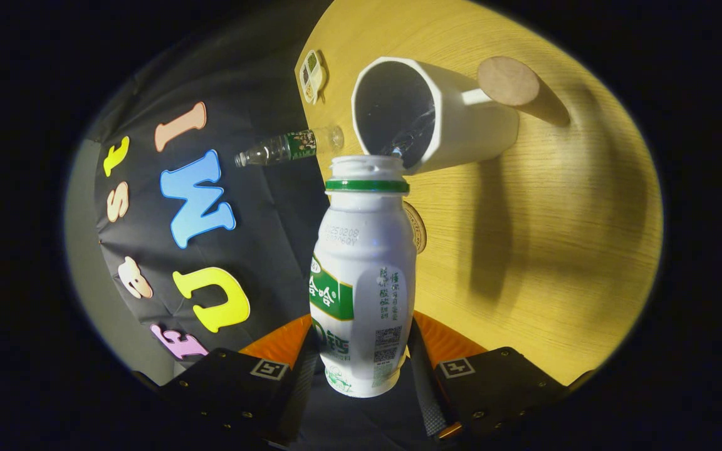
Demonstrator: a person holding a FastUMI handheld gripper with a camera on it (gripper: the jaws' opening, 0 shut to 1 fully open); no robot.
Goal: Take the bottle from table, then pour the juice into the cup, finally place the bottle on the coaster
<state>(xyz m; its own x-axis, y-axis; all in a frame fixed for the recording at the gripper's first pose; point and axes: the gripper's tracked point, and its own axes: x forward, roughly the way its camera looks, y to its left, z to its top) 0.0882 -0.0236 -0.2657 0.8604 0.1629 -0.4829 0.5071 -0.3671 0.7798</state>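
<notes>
Hand-held gripper (361,369) clamps green-labelled bottle (364,275), mouth at cup (423,119)

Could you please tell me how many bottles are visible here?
2: the white juice bottle clamped between the hand-held gripper fingers, and a clear plastic bottle beyond it, beside the white cup.

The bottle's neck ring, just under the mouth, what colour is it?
Green, seen clearly in the gripper view on the white bottle held in the gripper.

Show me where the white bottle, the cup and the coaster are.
white bottle (364,282), gripper view, its body between the gripper (361,369) fingers
cup (474,128), gripper view, outer wall
coaster (418,225), gripper view, edge behind the bottle
</notes>
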